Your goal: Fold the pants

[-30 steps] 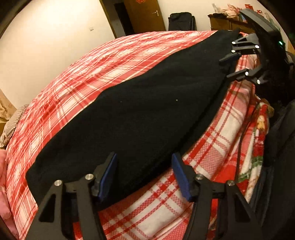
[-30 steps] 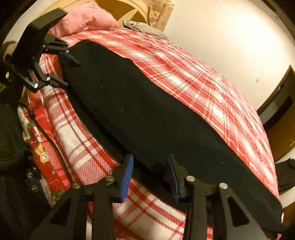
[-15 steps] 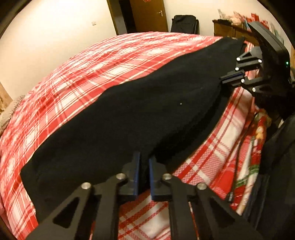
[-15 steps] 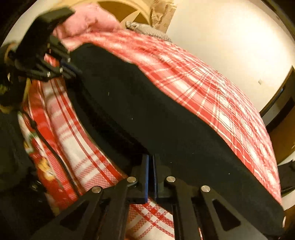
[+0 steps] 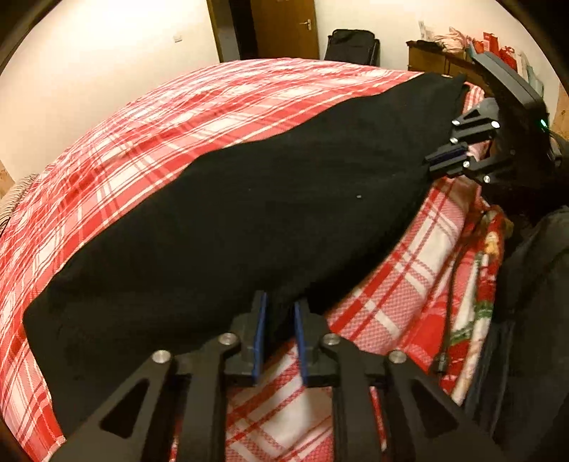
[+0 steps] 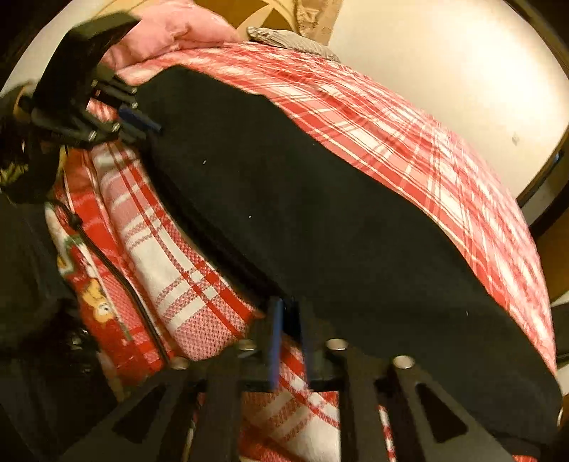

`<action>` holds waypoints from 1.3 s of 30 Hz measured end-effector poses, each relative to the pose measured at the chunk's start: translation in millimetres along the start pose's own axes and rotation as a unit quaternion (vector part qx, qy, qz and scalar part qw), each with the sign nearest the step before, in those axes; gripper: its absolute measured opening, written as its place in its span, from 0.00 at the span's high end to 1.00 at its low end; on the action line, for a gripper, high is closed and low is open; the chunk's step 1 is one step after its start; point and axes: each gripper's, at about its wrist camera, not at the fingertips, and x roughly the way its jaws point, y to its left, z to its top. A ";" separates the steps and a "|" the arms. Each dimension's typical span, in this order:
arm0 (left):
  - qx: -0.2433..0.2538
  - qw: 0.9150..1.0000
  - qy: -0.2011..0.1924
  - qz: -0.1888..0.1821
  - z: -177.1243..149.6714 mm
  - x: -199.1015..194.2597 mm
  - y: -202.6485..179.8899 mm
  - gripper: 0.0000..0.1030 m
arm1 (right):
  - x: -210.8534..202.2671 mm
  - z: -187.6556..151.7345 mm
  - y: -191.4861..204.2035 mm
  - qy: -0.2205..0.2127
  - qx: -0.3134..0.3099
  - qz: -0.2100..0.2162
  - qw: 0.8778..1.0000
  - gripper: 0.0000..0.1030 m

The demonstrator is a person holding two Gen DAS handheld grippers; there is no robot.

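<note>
Black pants (image 5: pixel 227 227) lie lengthwise along the near side of a bed with a red and white plaid cover (image 5: pixel 177 117). My left gripper (image 5: pixel 279 312) is shut on the pants' near edge, blue pads pinching the cloth. My right gripper (image 6: pixel 290 316) is shut on the same near edge further along. Each gripper shows in the other's view: the right one (image 5: pixel 448 160) at the far right, the left one (image 6: pixel 142 121) at the upper left. The pants (image 6: pixel 320 220) are lifted slightly off the cover along the held edge.
A pink pillow (image 6: pixel 170 39) and a grey one (image 6: pixel 291 41) lie at the head of the bed. A door (image 5: pixel 284 28), a black bag (image 5: pixel 352 46) and a wooden cabinet (image 5: pixel 441 60) stand beyond the foot. A printed sheet (image 5: pixel 487 266) and a black cable (image 6: pixel 117 277) hang at the bed's near side.
Both grippers went from open beside the pants' near edge to shut on it. The held edge has since risen a little off the cover.
</note>
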 end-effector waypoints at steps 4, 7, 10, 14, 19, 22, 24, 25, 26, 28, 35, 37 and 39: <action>0.019 1.000 -0.023 -0.008 2.1 -23.4 -7.4 0.71 | -12.6 -10.0 -17.6 -0.007 0.037 0.006 0.999 0.58; 0.010 0.999 -0.050 -0.007 11.2 -35.5 -8.6 0.51 | -26.7 -16.8 -29.3 -0.018 0.054 -0.016 0.998 0.58; 0.005 0.998 -0.063 -0.026 25.7 -35.2 -13.5 0.51 | -44.0 -26.0 -52.4 -0.031 0.081 -0.040 0.995 0.58; 0.036 0.997 -0.060 -0.042 51.4 -15.0 -34.5 0.51 | -74.1 -45.5 -97.4 -0.051 0.144 -0.085 0.985 0.58; 0.068 0.994 -0.042 -0.069 73.5 13.9 -60.7 0.51 | -111.4 -91.3 -159.5 -0.073 0.269 -0.144 0.950 0.58; 0.098 0.991 -0.026 -0.084 82.0 27.7 -81.8 0.51 | -119.6 -112.3 -179.8 -0.071 0.311 -0.180 0.931 0.58; 0.111 0.989 -0.023 -0.091 85.3 28.7 -91.6 0.51 | -121.7 -124.4 -193.0 -0.076 0.353 -0.173 0.917 0.58; 0.118 0.989 -0.018 -0.090 87.2 31.7 -96.5 0.51 | -121.3 -128.6 -197.5 -0.078 0.367 -0.166 0.912 0.58; 0.124 0.988 -0.012 -0.086 88.5 35.2 -99.4 0.51 | -119.6 -131.0 -199.8 -0.078 0.376 -0.162 0.909 0.58; 0.129 0.989 -0.004 -0.079 89.7 42.2 -100.1 0.51 | -114.9 -131.4 -196.7 -0.070 0.374 -0.164 0.910 0.58; 0.127 0.989 0.003 -0.072 83.9 50.3 -96.8 0.56 | -137.9 -142.2 -210.1 -0.075 0.384 -0.192 0.900 0.58; 0.120 0.990 -0.001 -0.072 84.5 49.6 -94.9 0.56 | -158.5 -160.4 -228.4 -0.085 0.428 -0.209 0.875 0.58; 0.114 0.991 -0.003 -0.067 83.3 50.8 -91.0 0.56 | -171.4 -177.6 -242.8 -0.086 0.465 -0.228 0.851 0.58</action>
